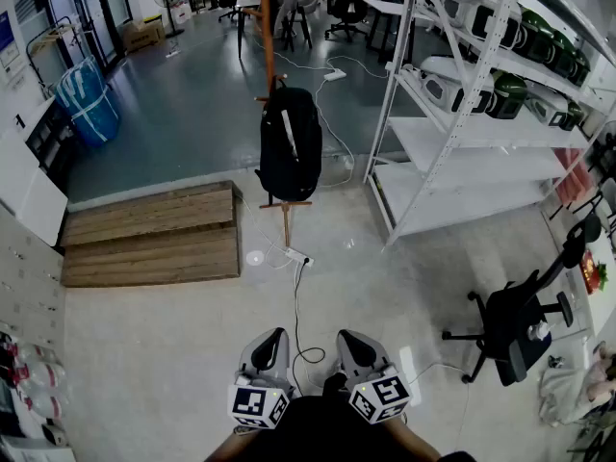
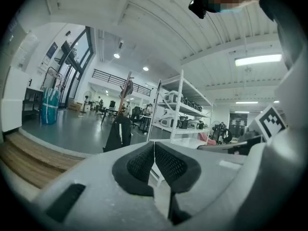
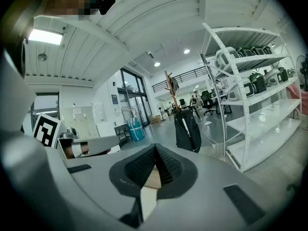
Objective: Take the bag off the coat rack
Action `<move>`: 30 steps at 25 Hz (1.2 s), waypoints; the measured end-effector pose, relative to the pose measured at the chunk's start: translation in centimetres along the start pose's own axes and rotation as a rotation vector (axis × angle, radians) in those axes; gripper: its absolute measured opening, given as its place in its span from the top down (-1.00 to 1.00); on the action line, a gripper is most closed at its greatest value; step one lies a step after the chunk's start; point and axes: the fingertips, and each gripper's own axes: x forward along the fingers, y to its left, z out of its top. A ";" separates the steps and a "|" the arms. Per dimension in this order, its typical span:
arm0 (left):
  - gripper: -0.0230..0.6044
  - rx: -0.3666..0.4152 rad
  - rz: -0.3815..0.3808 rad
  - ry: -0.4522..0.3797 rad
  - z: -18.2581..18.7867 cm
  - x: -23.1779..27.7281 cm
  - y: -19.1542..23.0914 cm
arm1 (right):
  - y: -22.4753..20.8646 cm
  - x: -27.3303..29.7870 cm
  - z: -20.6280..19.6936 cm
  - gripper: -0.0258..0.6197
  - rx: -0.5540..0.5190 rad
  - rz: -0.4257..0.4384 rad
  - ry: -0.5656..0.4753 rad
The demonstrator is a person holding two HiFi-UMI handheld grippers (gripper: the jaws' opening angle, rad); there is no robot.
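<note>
Clenched and empty at six o'clock sit the left gripper (image 1: 277, 335) and right gripper (image 1: 346, 336), the bag (image 1: 290, 142) hanging on the coat rack (image 1: 269, 27) at twelve, so best close in, open up, then lift it clear.

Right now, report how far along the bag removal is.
Done: nothing; the black backpack hangs on the coat rack. In hand: nothing; the left gripper and right gripper are shut, empty, held low, far short of it. Left: approach, open, grasp the black backpack, lift it off.
</note>
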 end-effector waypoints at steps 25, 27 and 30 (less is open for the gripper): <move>0.87 0.001 0.068 0.009 -0.3 6.9 -4.1 | -8.0 0.2 2.6 0.88 0.012 0.061 -0.009; 0.87 0.003 0.089 0.007 -0.2 7.8 -4.7 | -9.3 0.2 3.0 0.88 0.014 0.077 -0.011; 0.87 0.000 0.113 0.008 -0.3 8.7 -5.7 | -11.0 0.0 3.6 0.88 0.010 0.099 -0.017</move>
